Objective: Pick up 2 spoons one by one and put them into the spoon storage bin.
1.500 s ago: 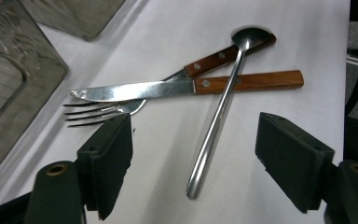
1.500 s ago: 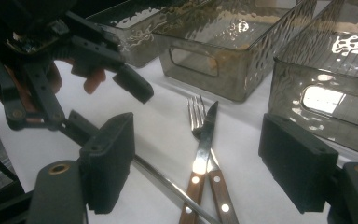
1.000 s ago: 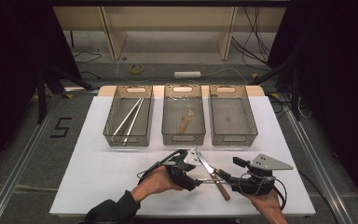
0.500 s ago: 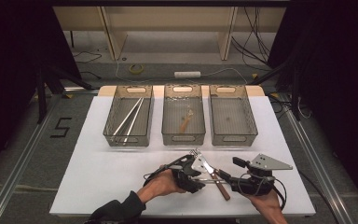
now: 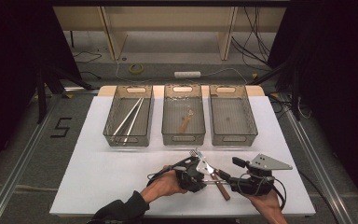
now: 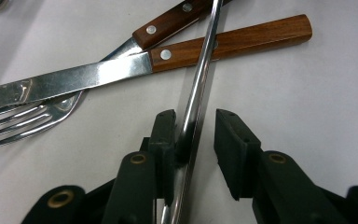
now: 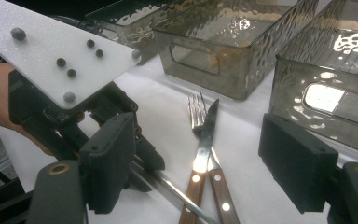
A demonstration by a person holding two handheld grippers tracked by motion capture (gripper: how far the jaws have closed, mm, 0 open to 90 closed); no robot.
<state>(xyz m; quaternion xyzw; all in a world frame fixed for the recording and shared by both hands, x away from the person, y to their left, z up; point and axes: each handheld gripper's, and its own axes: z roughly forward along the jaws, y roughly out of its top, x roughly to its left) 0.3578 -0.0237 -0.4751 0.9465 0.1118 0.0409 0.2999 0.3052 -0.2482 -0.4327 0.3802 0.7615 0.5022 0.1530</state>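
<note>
A knife [image 6: 74, 79] and a fork [image 6: 23, 119], both with wooden handles, lie crossed on the white table. A thin steel rod [image 6: 200, 74] runs across their handles and down between the jaws of my left gripper [image 6: 195, 119]. The jaws have just been closing; the rod leans on one pad [image 6: 165, 135] and the other pad stands apart. In the high view the left gripper [image 5: 204, 179] points right at the right gripper [image 5: 226, 179]. My right gripper [image 7: 200, 126] is wide open, facing the knife [image 7: 207, 135], fork [image 7: 196, 109] and rod [image 7: 177, 193].
Three clear bins stand in a row at the back. The left bin [image 5: 128, 140] holds two long steel rods, the middle bin [image 5: 183, 139] a wooden-handled utensil [image 5: 185, 122]. I cannot make out anything inside the right bin [image 5: 233, 139]. Bare white table lies to the left.
The left gripper has shifted a little right, up to the cutlery, and its jaws have narrowed around the steel rod. The right gripper has stayed put.
</note>
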